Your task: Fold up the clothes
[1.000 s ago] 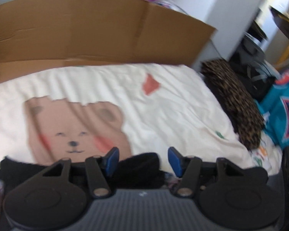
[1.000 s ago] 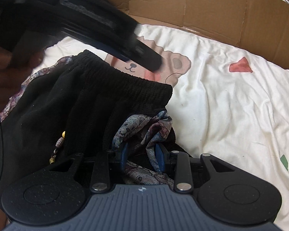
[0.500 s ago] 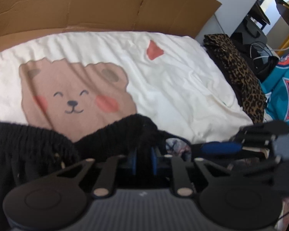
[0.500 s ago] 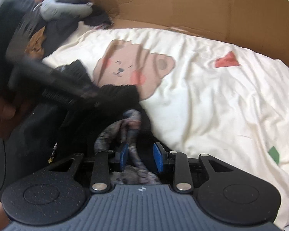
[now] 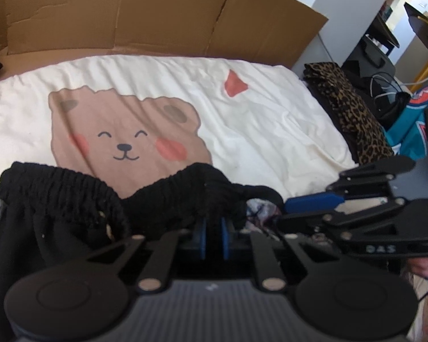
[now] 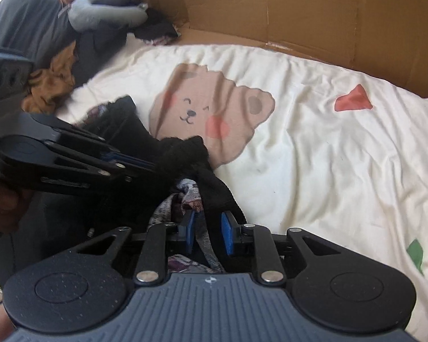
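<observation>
- At 6 o'clock in the left wrist view, our left gripper [image 5: 213,238] has its blue pads nearly together, pinching the gathered black waistband [image 5: 168,191] of the garment [image 5: 57,228].
- Near 6 o'clock in the right wrist view, our right gripper [image 6: 207,235] stands partly open; a grey patterned strip of lining [image 6: 189,196] runs between the pads, but we cannot tell whether it is truly gripped.
- We find the garment bunched at the near edge of the bear blanket [image 5: 242,119], its waistband sagging between the two grippers.
- We judge it soft, light and limp: it will droop wherever unsupported, and the slack lining looks likely to slide out of a loose hold.
- We think the elastic waistband is the best purchase, being thick and ribbed, so the right gripper would do better on the black band than on the lining.
- Toward 12 o'clock the blanket lies open and fairly flat, with room to spread the piece.
- A cardboard wall [image 6: 328,20] bounds the far side, a leopard-print cloth [image 5: 353,114] sits at 3 o'clock off the blanket's edge, and a heap of other clothes [image 6: 51,82] crowds 10 o'clock in the right wrist view.
</observation>
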### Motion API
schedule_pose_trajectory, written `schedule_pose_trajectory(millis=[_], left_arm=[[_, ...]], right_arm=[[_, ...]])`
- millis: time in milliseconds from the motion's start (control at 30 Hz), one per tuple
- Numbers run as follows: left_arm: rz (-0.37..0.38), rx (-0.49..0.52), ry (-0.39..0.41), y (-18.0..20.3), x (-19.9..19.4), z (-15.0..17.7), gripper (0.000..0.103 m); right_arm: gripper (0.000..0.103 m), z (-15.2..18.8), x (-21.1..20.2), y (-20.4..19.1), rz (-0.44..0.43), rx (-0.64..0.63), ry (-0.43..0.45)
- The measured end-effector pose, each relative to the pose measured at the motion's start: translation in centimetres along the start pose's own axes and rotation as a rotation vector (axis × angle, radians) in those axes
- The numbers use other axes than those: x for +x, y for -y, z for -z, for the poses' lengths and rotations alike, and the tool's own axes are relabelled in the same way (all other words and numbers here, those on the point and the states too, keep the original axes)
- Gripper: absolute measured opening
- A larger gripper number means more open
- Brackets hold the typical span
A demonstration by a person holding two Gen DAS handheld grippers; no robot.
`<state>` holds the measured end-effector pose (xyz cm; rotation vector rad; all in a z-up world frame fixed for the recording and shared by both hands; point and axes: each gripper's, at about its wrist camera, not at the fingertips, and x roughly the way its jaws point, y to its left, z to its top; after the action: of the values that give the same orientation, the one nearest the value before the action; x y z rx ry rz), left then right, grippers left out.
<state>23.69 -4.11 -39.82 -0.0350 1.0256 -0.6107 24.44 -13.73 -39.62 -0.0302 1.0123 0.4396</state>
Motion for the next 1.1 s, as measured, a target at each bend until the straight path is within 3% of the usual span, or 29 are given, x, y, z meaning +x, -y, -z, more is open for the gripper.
schedule_pose_trajectory(millis=[200, 733, 767, 867, 1100], left_arm=[[-0.005, 0.01, 0.002, 0.0, -0.1, 0.2, 0.011], [-0.018, 0.014, -0.003, 0.0, 0.3, 0.1, 0.011], [-0.019, 0.015, -0.003, 0.0, 0.3, 0.1, 0.011], [-0.019, 0.013, -0.003, 0.0, 0.3, 0.1, 0.011], [-0.024, -0.015, 0.007, -0.2, 0.2, -0.2, 0.011]], right_arm=[[0.027, 0.0, 2.1, 0.7, -0.006, -0.015, -0.065], [0.033, 0.0, 4.5, -1.5, 0.024, -0.222, -0.086], [0.032, 0.0, 4.5, -1.5, 0.023, -0.226, -0.086], [0.012, -0.2, 4.2, -0.8, 0.015, -0.194, -0.085], [0.004, -0.5, 1.6, 0.1, 0.049, -0.158, -0.027]])
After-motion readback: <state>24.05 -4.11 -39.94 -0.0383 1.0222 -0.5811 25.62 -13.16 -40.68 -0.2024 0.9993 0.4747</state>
